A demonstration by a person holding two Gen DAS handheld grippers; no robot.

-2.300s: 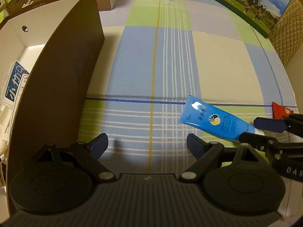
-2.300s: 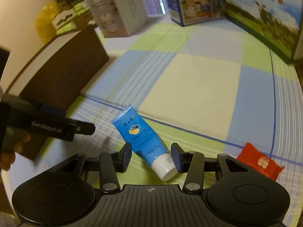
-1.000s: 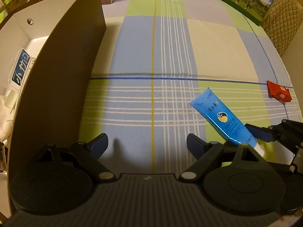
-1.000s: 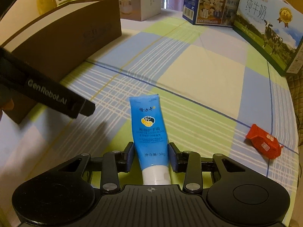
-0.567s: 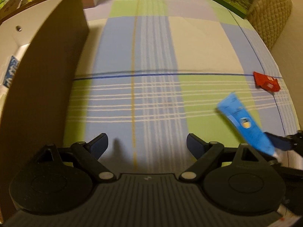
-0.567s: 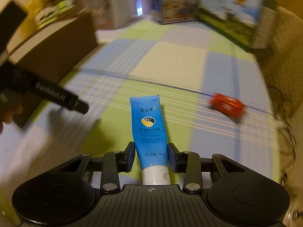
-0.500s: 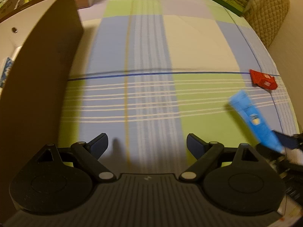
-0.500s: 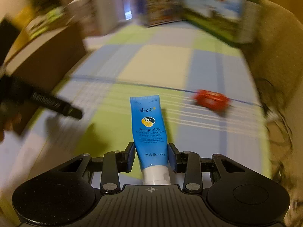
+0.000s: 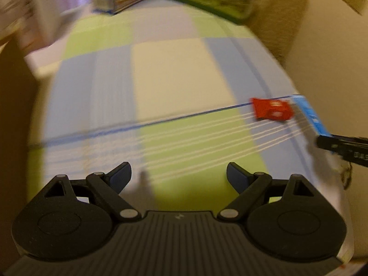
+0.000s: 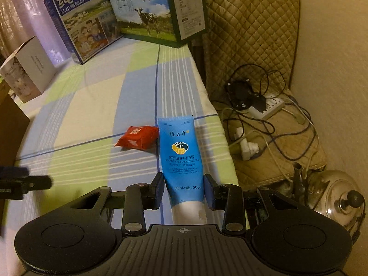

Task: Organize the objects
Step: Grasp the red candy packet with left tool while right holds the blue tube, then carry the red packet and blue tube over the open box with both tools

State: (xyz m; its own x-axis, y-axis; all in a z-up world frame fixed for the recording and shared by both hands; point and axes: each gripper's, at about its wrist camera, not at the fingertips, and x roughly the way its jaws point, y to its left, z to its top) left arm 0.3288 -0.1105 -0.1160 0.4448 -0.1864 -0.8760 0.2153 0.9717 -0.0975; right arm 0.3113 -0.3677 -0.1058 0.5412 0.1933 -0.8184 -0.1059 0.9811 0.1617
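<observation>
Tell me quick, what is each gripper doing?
Left gripper: open, holding nothing.
Right gripper: closed on the blue tube.

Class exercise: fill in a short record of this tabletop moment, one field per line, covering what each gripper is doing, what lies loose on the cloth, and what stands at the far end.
right gripper: shut on the blue hand cream tube, white cap toward the camera
left gripper: open, nothing between its fingers
loose item: red packet lying on the checked tablecloth
far end: two milk cartons, standing
beside the table: quilted chair with a power strip and cables
</observation>
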